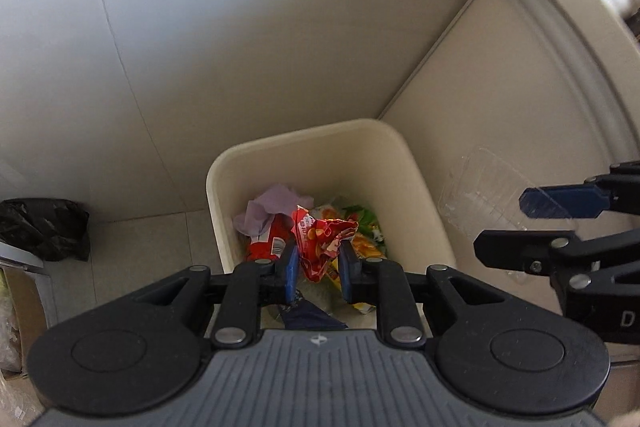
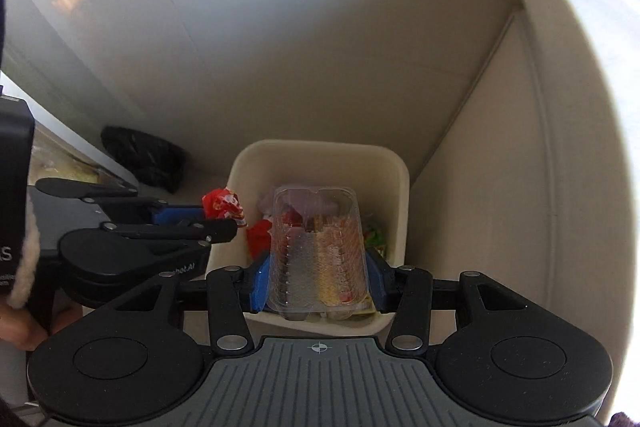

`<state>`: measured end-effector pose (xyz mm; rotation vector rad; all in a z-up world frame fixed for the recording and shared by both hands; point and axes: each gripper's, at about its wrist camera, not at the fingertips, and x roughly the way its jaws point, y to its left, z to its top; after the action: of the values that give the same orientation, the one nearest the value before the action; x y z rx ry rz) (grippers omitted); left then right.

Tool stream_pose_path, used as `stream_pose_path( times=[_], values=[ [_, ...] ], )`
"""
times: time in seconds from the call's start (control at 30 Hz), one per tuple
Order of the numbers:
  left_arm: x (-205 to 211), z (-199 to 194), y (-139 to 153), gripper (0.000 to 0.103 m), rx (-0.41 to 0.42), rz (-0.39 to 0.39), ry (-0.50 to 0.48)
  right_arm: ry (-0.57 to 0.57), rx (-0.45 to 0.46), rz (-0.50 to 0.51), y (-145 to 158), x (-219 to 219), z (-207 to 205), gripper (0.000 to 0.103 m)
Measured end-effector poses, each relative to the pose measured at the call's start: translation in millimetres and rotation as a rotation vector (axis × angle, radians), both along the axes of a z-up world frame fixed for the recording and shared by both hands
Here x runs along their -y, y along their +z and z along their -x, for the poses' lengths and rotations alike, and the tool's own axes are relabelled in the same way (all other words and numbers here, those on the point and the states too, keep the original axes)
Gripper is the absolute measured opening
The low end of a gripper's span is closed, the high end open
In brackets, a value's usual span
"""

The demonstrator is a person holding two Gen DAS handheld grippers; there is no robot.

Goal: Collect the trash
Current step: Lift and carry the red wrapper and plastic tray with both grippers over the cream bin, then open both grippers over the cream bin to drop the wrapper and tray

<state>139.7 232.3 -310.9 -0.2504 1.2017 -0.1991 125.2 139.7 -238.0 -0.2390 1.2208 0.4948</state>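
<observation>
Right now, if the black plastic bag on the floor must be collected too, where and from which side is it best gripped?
Probably at a raised fold along the top of the black plastic bag, coming from above. It lies slumped and crumpled against the wall, so the back is blocked, while the creases on top give the fingers something thin to pinch.

Pale wall (image 1: 240, 47), tiled floor (image 1: 132, 259), black bag (image 1: 44, 227) in corner

Left hand-held gripper (image 1: 318, 267) clamped, pointing down; right hand-held gripper (image 2: 318, 277) likewise.
</observation>
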Motion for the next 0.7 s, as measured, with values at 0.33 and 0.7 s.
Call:
stream_pose_path(
  times=[0.33, 0.7],
  values=[
    [1, -16, -26, 0.032, -0.032, -0.022, -0.02, 0.008, -0.034, -0.002, -22, -7, -12, 0.051],
    [-8, -18, -24, 0.067, -0.031, -0.012, -0.029, -0.007, -0.036, -0.015, -27, -4, -21, 0.073]
  ],
)
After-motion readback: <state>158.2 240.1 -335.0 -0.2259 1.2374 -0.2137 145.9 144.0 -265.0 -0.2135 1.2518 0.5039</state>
